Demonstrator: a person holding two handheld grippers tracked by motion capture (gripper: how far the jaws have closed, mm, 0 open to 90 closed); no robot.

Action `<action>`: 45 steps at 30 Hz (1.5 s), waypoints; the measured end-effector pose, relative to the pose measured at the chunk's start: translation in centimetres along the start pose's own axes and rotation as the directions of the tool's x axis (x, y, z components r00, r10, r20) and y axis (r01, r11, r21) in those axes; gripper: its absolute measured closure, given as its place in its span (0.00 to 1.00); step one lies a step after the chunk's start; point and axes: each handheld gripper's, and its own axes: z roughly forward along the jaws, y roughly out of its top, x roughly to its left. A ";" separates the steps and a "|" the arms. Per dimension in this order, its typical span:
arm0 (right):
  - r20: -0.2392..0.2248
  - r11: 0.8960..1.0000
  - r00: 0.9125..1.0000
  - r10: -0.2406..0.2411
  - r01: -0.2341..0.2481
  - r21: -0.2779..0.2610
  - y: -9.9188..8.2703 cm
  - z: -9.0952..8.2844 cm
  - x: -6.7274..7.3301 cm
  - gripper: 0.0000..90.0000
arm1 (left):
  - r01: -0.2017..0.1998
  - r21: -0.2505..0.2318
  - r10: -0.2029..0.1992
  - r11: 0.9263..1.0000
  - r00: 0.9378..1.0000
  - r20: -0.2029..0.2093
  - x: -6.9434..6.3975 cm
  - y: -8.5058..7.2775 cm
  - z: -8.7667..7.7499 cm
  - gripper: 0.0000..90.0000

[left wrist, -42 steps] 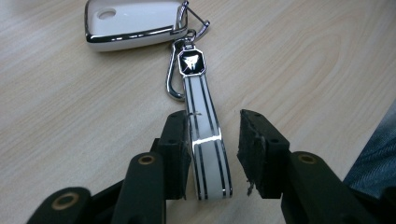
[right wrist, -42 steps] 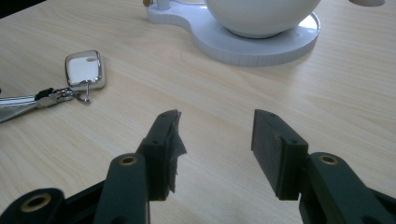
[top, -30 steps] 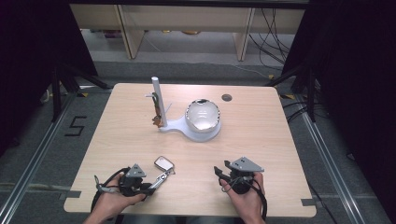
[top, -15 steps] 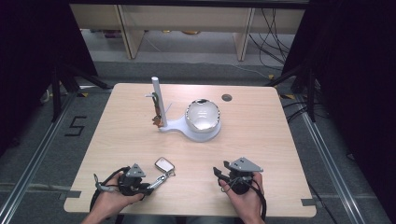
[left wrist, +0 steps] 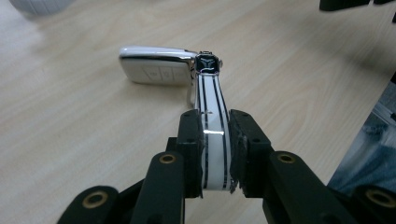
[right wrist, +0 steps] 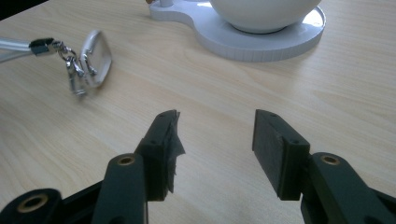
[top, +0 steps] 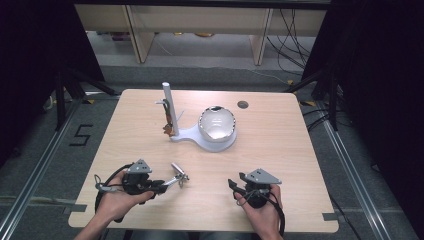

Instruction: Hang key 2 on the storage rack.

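A white car key fob (left wrist: 156,65) hangs on a white strap with black stripes (left wrist: 212,107). My left gripper (left wrist: 215,126) is shut on that strap, both pads pressing its flat sides. In the high view the left gripper (top: 167,184) is near the table's front left, with the fob (top: 177,167) dangling just beyond its tips. The right gripper view shows the fob (right wrist: 95,56) and its metal ring hanging a little above the wood. My right gripper (right wrist: 215,126) is open with nothing between its jaws, resting at the front right (top: 235,184).
A white stand (top: 187,134) sits mid-table with an upright post (top: 167,107) and a shiny white bowl (top: 217,122) on its round base. A small brownish item (top: 167,127) hangs by the post. A dark round spot (top: 243,104) lies at the back right.
My left gripper has risen, and the key fob, which lay flat on the table, now hangs from the strap. The right gripper has stayed put.
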 end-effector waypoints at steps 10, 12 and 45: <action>0.000 1.000 1.000 -0.009 0.009 -0.002 0.0 -0.1 -0.1 0.57 | 0.034 -0.151 -0.037 0.988 0.999 -0.013 0.2 1.6 -1.1 0.83; 0.000 1.000 1.000 -0.007 0.007 -0.006 0.0 -0.1 -0.1 0.57 | 0.034 -0.172 -0.037 0.985 0.999 -0.017 0.3 1.7 -1.3 0.83; 0.005 1.000 1.000 -0.014 0.014 -0.002 0.1 -0.1 0.1 0.56 | 0.002 -0.485 -0.122 0.874 0.969 -0.216 3.1 2.5 -4.5 0.83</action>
